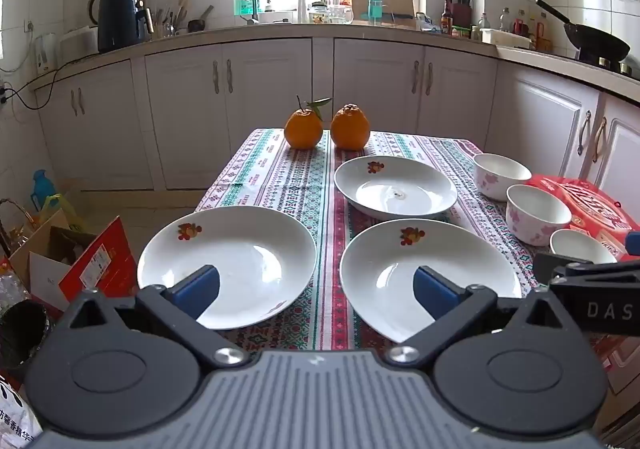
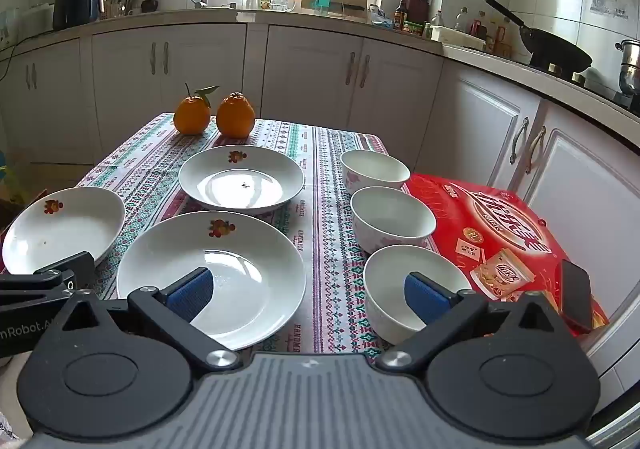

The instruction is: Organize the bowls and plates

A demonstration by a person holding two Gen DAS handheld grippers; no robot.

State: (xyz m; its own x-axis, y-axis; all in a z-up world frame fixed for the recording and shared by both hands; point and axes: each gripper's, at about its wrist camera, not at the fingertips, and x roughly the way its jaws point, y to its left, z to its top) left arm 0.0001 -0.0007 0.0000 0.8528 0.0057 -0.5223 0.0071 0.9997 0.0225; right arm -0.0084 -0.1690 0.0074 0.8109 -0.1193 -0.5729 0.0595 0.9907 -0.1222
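Observation:
Three white plates with a fruit print lie on the patterned tablecloth: a near left plate (image 1: 228, 265) (image 2: 60, 229), a near middle plate (image 1: 424, 277) (image 2: 212, 273) and a far plate (image 1: 396, 189) (image 2: 240, 177). Three white bowls with pink flowers stand in a row on the right: far (image 1: 500, 173) (image 2: 374, 169), middle (image 1: 536, 213) (image 2: 392, 217), near (image 1: 580, 247) (image 2: 400, 289). My left gripper (image 1: 316, 289) is open and empty, above the table's near edge between the two near plates. My right gripper (image 2: 308, 295) is open and empty, between the middle plate and the near bowl.
Two oranges (image 1: 326, 127) (image 2: 214, 115) sit at the table's far edge. A red box (image 2: 496, 233) with a phone (image 2: 576, 295) on it lies to the right of the bowls. Cardboard boxes (image 1: 80, 261) stand on the floor at left. Kitchen cabinets (image 1: 280, 97) run behind.

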